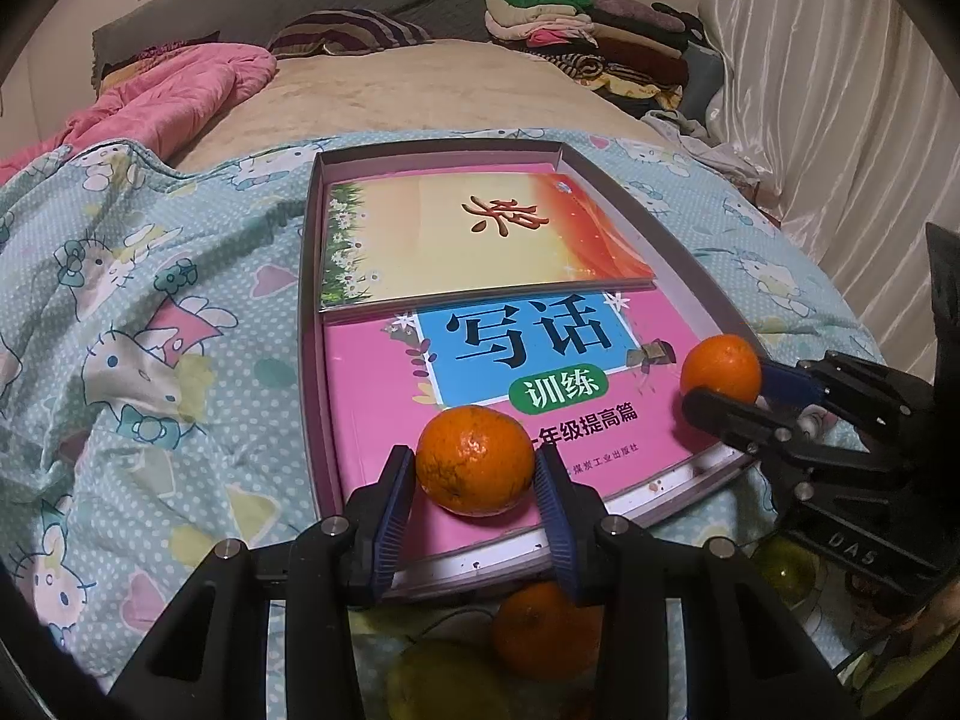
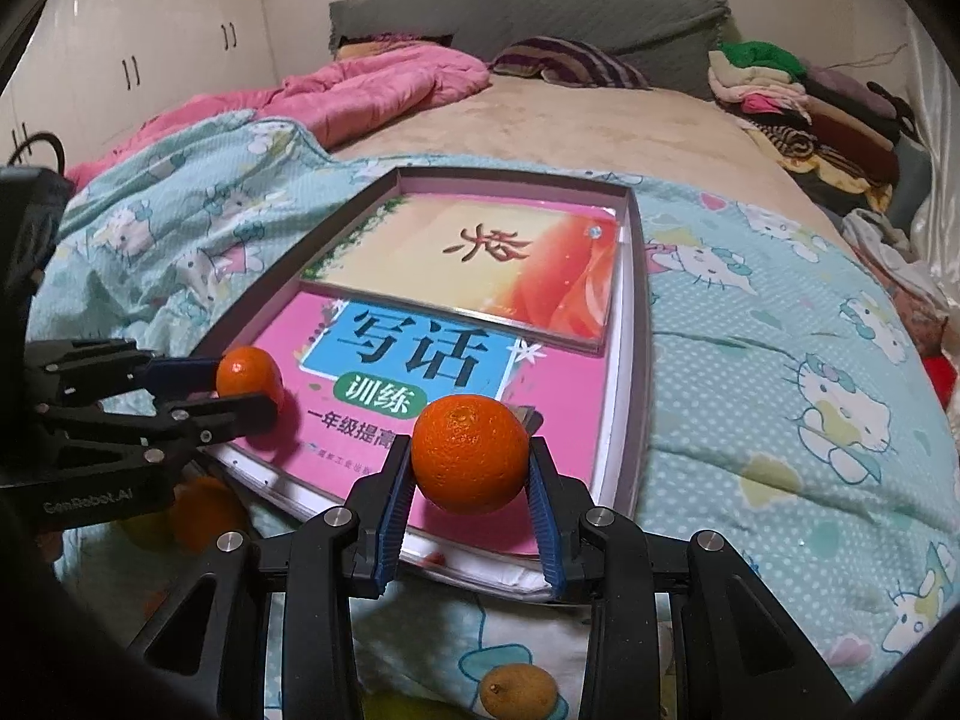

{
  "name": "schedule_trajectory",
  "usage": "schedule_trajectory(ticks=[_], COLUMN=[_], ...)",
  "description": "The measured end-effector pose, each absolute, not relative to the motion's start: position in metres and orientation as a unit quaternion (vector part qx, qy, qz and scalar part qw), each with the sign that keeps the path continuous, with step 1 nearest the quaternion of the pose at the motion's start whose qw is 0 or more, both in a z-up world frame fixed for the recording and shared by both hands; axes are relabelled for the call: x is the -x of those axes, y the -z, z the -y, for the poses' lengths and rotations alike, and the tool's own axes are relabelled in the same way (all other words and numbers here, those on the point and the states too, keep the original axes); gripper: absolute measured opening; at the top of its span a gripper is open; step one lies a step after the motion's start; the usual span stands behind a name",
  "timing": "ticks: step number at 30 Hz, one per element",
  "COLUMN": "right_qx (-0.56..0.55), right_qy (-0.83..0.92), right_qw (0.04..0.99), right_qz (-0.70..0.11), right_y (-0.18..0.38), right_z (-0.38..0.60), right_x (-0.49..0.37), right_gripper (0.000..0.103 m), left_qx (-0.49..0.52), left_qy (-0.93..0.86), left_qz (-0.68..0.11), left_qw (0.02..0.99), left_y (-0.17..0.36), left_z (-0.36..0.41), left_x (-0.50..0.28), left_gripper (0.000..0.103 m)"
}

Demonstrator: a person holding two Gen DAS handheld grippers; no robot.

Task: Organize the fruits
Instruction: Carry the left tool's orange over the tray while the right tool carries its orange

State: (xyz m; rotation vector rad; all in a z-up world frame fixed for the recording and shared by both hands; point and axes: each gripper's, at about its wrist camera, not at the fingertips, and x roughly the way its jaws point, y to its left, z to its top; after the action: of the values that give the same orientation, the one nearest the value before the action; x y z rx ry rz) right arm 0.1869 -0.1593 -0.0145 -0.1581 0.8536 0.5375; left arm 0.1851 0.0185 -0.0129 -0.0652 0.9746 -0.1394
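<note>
While my left claw [image 1: 474, 474] clamps a round orange mandarin with dark flecks [image 1: 474, 459], my right claw [image 2: 471, 480] pinches a second, brighter round orange mandarin [image 2: 471, 453]. Both fruits hang over the pink workbook cover [image 1: 372, 396] inside a shallow grey cardboard tray [image 1: 309, 276] (it sits on the bed's blue cartoon-cat quilt [image 1: 150, 312]). More citrus, including another orange fruit [image 1: 543, 630], lies below on the quilt.
</note>
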Motion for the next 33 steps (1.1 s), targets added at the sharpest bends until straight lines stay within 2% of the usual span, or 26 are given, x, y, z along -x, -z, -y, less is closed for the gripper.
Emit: schedule_trajectory(ticks=[20, 25, 33], right_qx=[0.083, 0.078, 0.058], right_qy=[-0.254, -0.263, -0.264], right_qw=[0.874, 0.88, 0.891], right_qz=[-0.407, -0.386, -0.365], right_y=[0.019, 0.012, 0.002], right_z=[0.162, 0.163, 0.174], right_x=[-0.187, -0.181, -0.172], right_gripper=[0.042, 0.053, 0.059], left_qx=[0.026, 0.03, 0.029], left_qy=[0.064, 0.064, 0.057], left_qz=[-0.464, -0.466, -0.467], left_qw=[0.883, 0.882, 0.882], left_y=[0.014, 0.014, 0.012], left_z=[-0.015, -0.016, -0.016], left_x=[-0.187, -0.187, -0.185], left_gripper=[0.041, 0.042, 0.042])
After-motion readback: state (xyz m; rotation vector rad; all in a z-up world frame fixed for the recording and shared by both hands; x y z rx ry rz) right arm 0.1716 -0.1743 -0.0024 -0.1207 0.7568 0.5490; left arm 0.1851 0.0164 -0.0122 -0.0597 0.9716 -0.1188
